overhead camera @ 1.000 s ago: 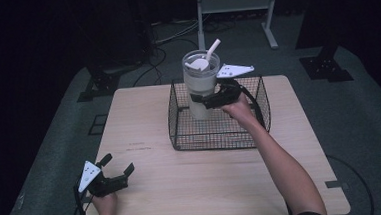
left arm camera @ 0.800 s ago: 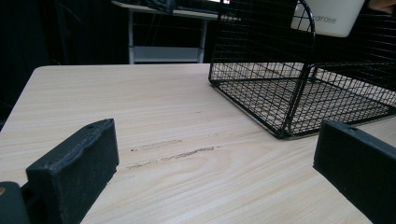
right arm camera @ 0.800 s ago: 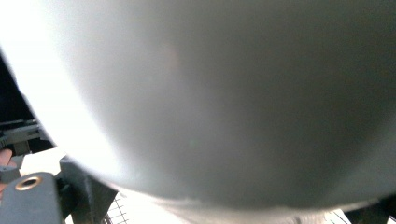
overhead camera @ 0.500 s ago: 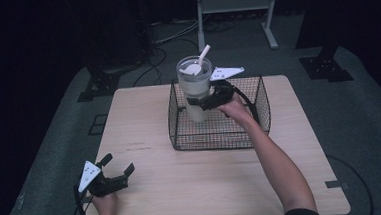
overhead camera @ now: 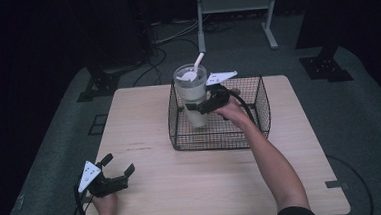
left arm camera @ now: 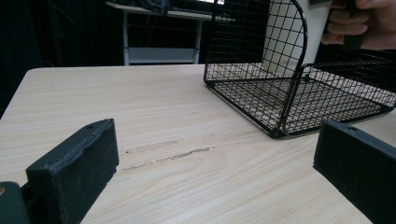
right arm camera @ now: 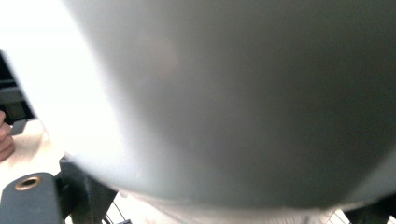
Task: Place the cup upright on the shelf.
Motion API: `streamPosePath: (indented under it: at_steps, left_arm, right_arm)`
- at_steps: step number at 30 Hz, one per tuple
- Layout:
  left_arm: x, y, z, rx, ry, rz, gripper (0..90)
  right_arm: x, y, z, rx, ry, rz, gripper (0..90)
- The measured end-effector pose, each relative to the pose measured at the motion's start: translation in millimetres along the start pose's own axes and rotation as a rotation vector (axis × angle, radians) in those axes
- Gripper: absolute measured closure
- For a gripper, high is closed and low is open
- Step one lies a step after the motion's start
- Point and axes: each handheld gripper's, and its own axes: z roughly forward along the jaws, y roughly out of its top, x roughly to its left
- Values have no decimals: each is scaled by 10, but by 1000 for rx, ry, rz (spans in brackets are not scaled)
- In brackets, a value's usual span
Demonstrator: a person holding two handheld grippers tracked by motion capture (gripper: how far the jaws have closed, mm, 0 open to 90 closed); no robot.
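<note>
So the worktop [overhead camera: 223,185] is light wood, with a black wire basket [overhead camera: 260,128] sitting toward 12 o'clock. My right claw [overhead camera: 198,107] is clamped around a tall pale tumbler [overhead camera: 191,95], upright over the basket's 9 o'clock side, with a white straw [overhead camera: 198,63] poking out the top. My left claw [overhead camera: 115,171] sits down at 7 o'clock, spread wide, holding nothing.

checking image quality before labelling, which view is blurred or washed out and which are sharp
Right gripper view: the tumbler sits so close that it is a soft grey blur, blown out to white at upper left. Left gripper view: sharp on the table and wire basket, the near jaws slightly soft. High view: evenly lit table, dark surroundings, mild softness overall.
</note>
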Motion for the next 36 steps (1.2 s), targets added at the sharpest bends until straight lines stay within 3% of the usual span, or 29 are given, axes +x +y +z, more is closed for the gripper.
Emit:
streamPosePath:
  at_steps: [13, 18, 22, 29, 36]
  left_arm:
    - [6, -1, -13, -9, -13, 0, 0]
    - [5, 0, -9, -9, -13, 2, 0]
    - [7, -1, -16, -14, -17, -1, 0]
    - [6, -1, -18, -15, -20, -6, 0]
    - [4, -1, -24, -14, -27, -1, 0]
  right_arm:
    - [-136, -200, 165, 61, 24, 49, 92]
    - [-127, -218, 198, 76, 32, 16, 92]
    - [-137, -233, 222, 75, 34, 30, 92]
    - [-146, -274, 255, 128, 28, 24, 92]
    - [-167, -294, 245, 119, 33, 11, 91]
